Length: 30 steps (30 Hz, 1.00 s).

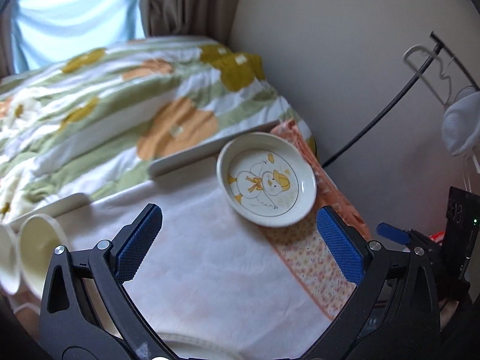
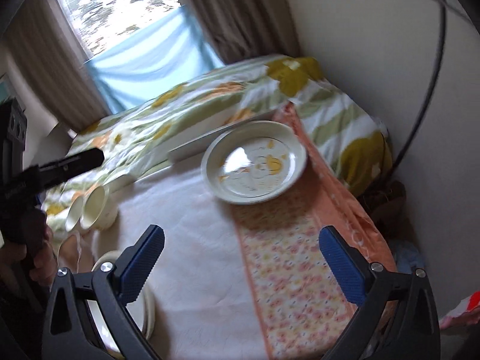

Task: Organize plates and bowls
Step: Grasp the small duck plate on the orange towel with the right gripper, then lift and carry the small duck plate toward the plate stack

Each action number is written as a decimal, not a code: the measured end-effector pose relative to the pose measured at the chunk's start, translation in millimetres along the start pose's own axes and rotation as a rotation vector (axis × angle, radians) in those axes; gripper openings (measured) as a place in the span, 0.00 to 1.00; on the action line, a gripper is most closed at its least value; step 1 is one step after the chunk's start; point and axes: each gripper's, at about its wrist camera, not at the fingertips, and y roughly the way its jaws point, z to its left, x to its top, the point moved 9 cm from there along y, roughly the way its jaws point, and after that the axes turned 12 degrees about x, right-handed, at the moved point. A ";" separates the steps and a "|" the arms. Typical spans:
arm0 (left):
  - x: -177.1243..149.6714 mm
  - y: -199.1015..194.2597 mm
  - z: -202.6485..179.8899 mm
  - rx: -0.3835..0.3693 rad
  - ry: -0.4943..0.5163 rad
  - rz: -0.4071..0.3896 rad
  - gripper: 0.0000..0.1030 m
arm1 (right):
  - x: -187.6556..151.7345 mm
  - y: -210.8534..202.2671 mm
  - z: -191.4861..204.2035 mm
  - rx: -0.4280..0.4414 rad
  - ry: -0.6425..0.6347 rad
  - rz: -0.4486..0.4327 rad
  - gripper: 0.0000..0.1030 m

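A cream plate with a duck picture (image 1: 265, 180) (image 2: 255, 165) lies flat at the far side of the cloth-covered table, partly on the orange floral cloth (image 2: 288, 258). Two cream bowls (image 1: 39, 246) (image 2: 96, 207) lie on their sides at the table's left edge. My left gripper (image 1: 240, 211) hovers open over the white cloth, nothing between its blue pads, short of the plate. My right gripper (image 2: 242, 231) is open and empty too, above the cloth in front of the plate. Another cream rim (image 2: 148, 306) shows low down, under the right gripper's left finger.
A white tray (image 1: 210, 150) (image 2: 204, 144) sits just behind the plate, against a bed with a floral blanket (image 1: 120, 105). A black cable (image 1: 375, 117) runs down the wall on the right. A hand (image 2: 39, 258) holding the other gripper is at the left.
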 end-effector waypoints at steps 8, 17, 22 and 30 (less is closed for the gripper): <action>12.8 121.2 -17.3 -0.007 0.037 0.185 0.65 | 16.3 74.2 -56.9 0.085 0.245 0.007 0.66; 26.8 173.4 -20.2 -0.011 0.066 0.249 0.48 | 33.3 104.6 -73.7 0.029 0.262 -0.003 0.45; 32.5 185.5 -19.4 0.001 0.072 0.261 0.30 | 36.1 108.5 -84.3 0.000 0.288 -0.010 0.27; 32.4 186.9 -10.6 0.068 0.105 0.255 0.13 | 43.0 109.4 -89.1 -0.015 0.280 -0.011 0.13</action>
